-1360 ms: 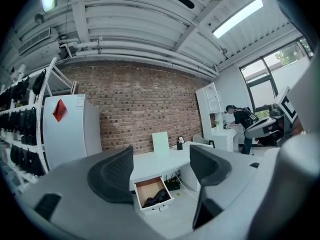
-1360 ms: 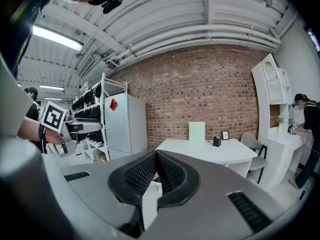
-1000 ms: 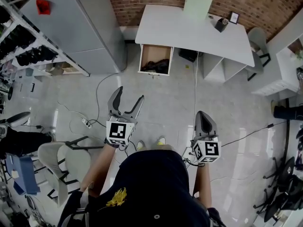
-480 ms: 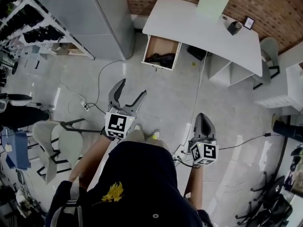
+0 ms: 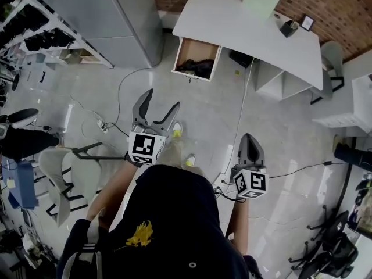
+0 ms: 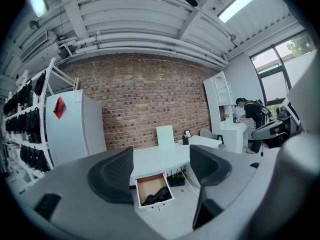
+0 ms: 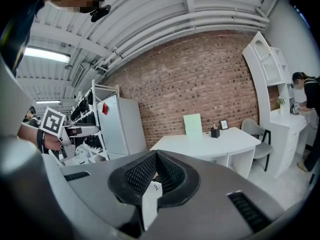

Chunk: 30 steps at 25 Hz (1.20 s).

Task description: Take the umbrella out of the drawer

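Grey floor (image 5: 279, 115), white bench (image 5: 232, 22) against the brick wall (image 5: 349, 4), and I'm standing well back from it.
Head view: dark umbrella (image 5: 195, 67) lying in the open drawer (image 5: 197, 50) under the bench; left hand-held gripper (image 5: 161, 99) spread, right hand-held gripper (image 5: 250, 139) alongside. Left gripper view: jaws wide apart, the drawer far off between them. Right gripper view: jaws pressed together, empty.
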Motion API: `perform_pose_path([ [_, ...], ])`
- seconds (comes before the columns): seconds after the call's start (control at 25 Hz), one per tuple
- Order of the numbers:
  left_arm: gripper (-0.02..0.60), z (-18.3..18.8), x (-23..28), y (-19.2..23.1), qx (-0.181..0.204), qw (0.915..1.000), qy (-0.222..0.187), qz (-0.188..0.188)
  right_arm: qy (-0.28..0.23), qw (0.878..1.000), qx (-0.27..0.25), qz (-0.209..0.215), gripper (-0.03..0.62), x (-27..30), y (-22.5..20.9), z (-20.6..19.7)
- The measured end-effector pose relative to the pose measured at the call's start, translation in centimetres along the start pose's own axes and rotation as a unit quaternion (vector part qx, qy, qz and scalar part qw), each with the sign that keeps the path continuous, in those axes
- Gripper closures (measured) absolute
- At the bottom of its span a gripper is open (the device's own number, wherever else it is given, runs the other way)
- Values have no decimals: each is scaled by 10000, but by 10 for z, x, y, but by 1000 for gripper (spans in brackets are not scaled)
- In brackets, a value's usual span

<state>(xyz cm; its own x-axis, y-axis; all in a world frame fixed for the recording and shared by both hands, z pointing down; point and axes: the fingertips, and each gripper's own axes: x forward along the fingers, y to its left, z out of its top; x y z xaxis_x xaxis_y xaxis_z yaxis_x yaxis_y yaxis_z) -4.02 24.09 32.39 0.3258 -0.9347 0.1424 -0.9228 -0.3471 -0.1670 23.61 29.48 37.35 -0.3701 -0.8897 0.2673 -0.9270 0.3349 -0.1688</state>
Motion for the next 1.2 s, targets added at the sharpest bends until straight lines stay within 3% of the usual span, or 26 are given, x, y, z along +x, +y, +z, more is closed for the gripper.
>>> perform_pose_path([
  [0.4, 225, 6, 75, 15, 1, 9990, -230, -388, 66, 9997, -180, -145, 569, 65, -4, 21],
  [0.8, 226, 7, 156, 72, -62, 9977, -261, -620, -13, 9993, -350, -105, 569, 165, 7, 70],
  [1.2, 226, -9, 199, 138, -256, 9979, -272, -527, 141, 9988, -469, -4, 568, 244, 36, 84],
])
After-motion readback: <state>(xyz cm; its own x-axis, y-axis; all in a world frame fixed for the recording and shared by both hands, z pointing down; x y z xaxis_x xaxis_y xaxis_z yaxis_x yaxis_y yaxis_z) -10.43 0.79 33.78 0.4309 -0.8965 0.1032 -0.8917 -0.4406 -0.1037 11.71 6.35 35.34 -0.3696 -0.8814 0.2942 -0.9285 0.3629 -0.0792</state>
